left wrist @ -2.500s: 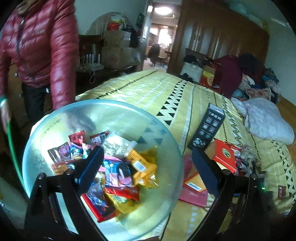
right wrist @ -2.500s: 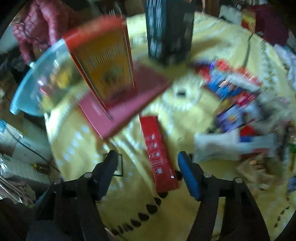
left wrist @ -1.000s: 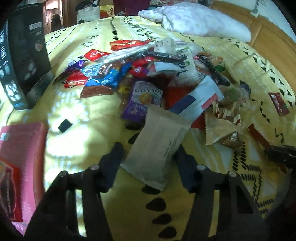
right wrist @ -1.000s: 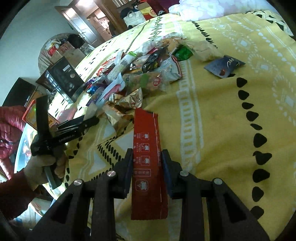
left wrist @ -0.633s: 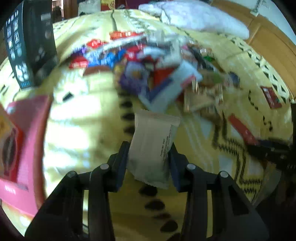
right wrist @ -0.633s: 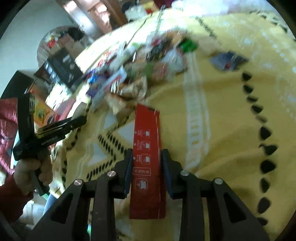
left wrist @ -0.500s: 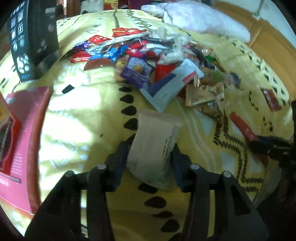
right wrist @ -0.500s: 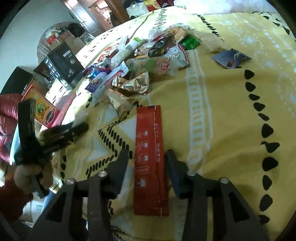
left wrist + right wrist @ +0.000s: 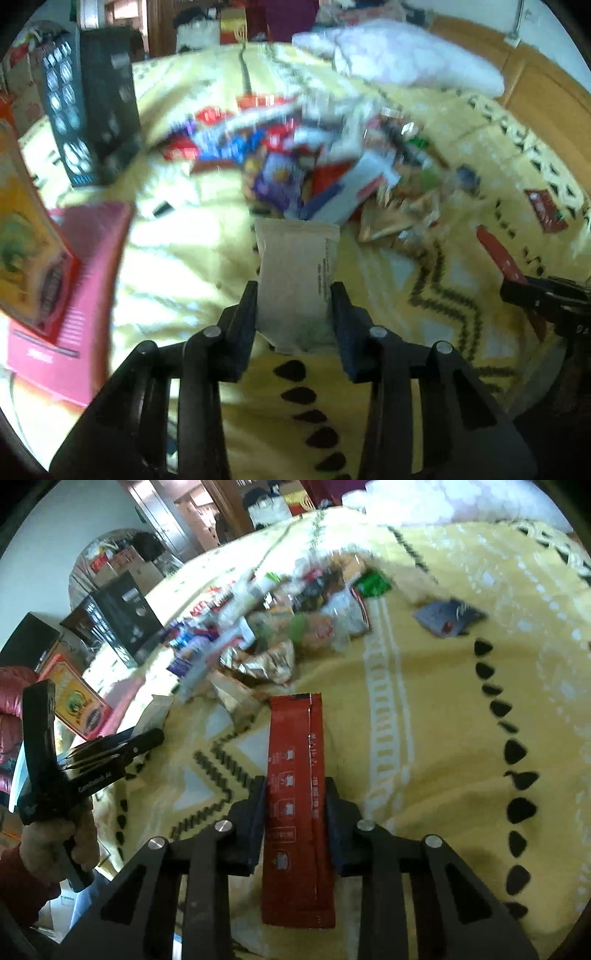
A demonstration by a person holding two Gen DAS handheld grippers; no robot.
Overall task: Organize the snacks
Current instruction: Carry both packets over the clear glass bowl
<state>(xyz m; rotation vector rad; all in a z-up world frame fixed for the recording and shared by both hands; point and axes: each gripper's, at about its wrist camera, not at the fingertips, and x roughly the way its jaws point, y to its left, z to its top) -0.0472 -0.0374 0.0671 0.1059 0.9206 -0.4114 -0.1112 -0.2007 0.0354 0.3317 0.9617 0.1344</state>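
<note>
A heap of mixed snack packets [image 9: 314, 166] lies on a yellow patterned bedspread [image 9: 177, 240]. My left gripper [image 9: 293, 295] has a beige packet [image 9: 295, 254] between its jaws; they are closing, and the pads press on its sides. The packet hangs just above the bed in front of the heap. My right gripper [image 9: 295, 790] is also closing, with its pads against a long red sachet [image 9: 295, 738] that points toward the heap [image 9: 288, 627]. In the right wrist view a hand holds the left gripper [image 9: 147, 738] at the left.
A black box [image 9: 92, 110] stands at the far left, with a pink box [image 9: 74, 277] and an orange box [image 9: 22, 229] nearer. A white pillow [image 9: 399, 59] lies beyond the heap. Loose packets lie apart: a red one [image 9: 545, 210] and a grey-blue one [image 9: 447, 616].
The left jaws have narrowed onto the beige packet and drawn it back from the heap. The right jaws spread off the red sachet half a second ago and have closed on it again.
</note>
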